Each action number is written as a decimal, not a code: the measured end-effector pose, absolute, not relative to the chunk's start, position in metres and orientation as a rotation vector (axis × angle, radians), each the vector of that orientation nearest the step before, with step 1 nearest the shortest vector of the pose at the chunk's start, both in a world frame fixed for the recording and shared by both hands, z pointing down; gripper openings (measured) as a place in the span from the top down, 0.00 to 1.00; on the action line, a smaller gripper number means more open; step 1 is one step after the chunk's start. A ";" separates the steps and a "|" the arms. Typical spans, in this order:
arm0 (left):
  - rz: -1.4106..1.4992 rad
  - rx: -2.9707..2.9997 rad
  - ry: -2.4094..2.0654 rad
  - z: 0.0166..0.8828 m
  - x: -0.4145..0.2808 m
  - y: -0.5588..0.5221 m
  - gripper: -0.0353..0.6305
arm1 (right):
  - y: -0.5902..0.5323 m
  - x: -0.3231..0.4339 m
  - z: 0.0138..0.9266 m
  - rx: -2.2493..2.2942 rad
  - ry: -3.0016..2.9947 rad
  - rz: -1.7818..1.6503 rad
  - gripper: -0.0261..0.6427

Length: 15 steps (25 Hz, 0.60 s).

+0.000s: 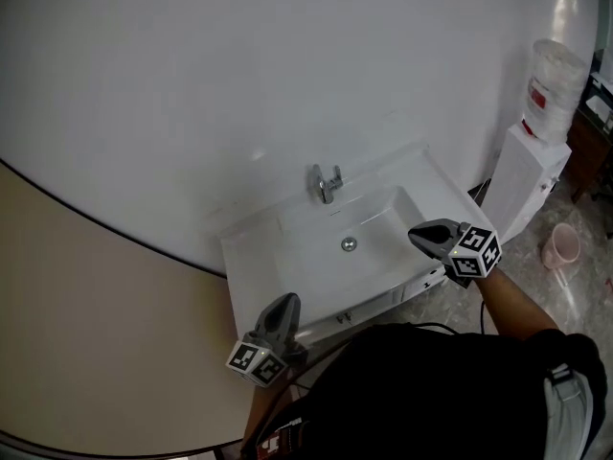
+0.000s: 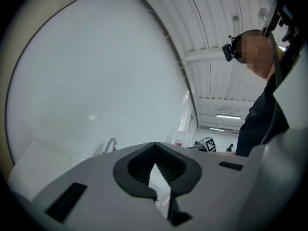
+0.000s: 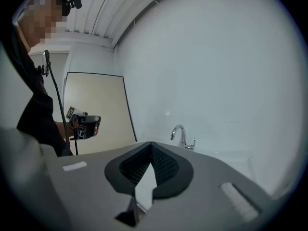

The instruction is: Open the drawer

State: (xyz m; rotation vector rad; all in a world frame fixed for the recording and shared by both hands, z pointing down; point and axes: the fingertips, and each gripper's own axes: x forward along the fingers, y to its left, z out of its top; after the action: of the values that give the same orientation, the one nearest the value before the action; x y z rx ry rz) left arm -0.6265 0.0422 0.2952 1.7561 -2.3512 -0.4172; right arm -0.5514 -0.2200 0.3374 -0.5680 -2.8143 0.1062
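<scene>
A black top (image 1: 412, 391), grey left tool (image 1: 285, 301) and right tool (image 1: 415, 235) with black-and-white square markings.

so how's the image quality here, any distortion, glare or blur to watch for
Head view: the wide-angle bend curves the line across the wall, corners go dim, the sink is evenly lit and sharp. Left gripper view: heavy fisheye with a black ring, bowed ceiling lines, the left gripper close up and slightly soft. Right gripper view: same dark ring, crisp faucet, only a faint glint on the wall.

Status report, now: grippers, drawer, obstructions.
Left gripper shut, empty, by sink front-left corner. Right gripper shut, empty, over sink's right edge. Drawer under sink looks closed, untouched. Nothing seen blocking it.
</scene>
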 end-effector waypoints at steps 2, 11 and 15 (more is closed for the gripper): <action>-0.415 1.727 -2.370 0.294 -0.627 0.023 0.94 | -0.238 -0.561 0.335 -0.610 -2.811 0.098 0.97; -0.395 1.659 -2.393 0.308 -0.635 -0.035 0.94 | -0.297 -0.591 0.350 -0.698 -2.779 0.108 0.97; -0.381 1.671 -2.359 0.315 -0.651 -0.049 0.94 | -0.307 -0.598 0.359 -0.664 -2.771 0.130 0.97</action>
State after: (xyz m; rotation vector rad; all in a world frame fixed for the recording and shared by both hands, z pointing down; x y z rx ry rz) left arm -0.6514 -0.0490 0.3150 1.6709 -2.3591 -0.3806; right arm -0.5979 -0.3071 0.3592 -0.6644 -2.7712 0.1297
